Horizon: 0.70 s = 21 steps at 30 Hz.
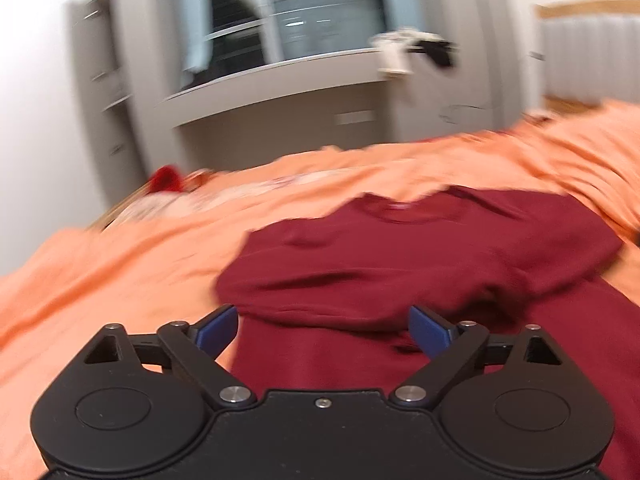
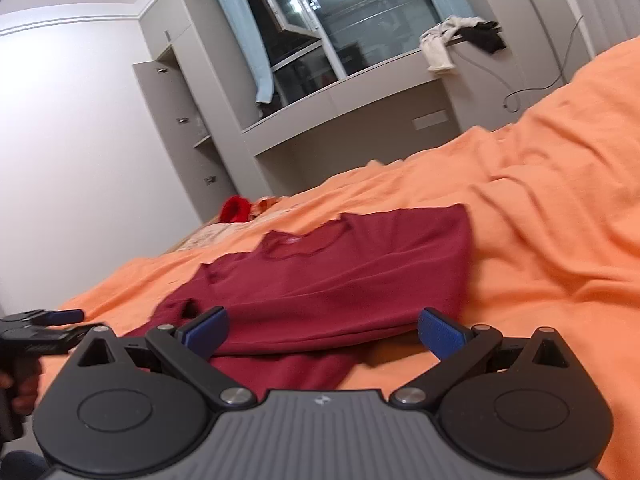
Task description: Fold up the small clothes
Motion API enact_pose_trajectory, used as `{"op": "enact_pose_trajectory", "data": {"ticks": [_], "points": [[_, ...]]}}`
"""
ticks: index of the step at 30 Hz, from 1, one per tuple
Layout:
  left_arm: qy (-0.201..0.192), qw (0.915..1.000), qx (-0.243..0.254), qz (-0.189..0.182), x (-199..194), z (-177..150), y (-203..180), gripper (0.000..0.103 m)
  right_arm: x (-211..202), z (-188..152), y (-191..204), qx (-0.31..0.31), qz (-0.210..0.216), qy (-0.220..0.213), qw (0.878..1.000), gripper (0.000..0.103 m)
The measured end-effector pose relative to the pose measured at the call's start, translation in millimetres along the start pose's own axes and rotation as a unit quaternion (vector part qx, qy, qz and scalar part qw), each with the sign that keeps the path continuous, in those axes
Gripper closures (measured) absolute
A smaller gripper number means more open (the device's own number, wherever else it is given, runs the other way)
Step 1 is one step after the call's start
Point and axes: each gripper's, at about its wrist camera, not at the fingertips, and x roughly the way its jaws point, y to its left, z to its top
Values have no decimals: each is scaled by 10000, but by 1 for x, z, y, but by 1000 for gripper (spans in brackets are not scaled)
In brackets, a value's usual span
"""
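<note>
A dark red T-shirt (image 1: 400,264) lies on the orange bedsheet (image 1: 120,264), its sides folded inward and its collar at the far end. It also shows in the right wrist view (image 2: 340,276). My left gripper (image 1: 322,330) is open and empty, hovering over the shirt's near part. My right gripper (image 2: 324,332) is open and empty, just above the shirt's near folded edge. The left gripper (image 2: 60,320) appears at the left edge of the right wrist view, to the left of the shirt.
The orange sheet (image 2: 540,220) is wrinkled to the right. A bright red item (image 2: 236,208) lies at the bed's far edge. Grey cabinets (image 2: 180,120) and a window ledge with draped clothes (image 2: 460,36) stand beyond the bed.
</note>
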Motion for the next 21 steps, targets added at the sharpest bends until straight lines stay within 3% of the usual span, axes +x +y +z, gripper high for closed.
{"op": "enact_pose_trajectory", "data": {"ticks": [2,7,13,18,21], "points": [[213,9984,-404,328,11,5,11,4,3,-1,11,-18,129,120,9998,0],[273,9887,-1396,480,42,13,35,2,14,-6,34,21,448,355,9984,0],[614,9816,-1740,484,80,4,51,3,37,-13,71,-281,699,482,9960,3],[1030,9749,-1906,512,104,-8,63,3,72,-7,107,-665,800,542,9931,11],[1236,9665,-2205,454,111,-15,75,3,95,-3,125,-855,632,606,9925,24]]}}
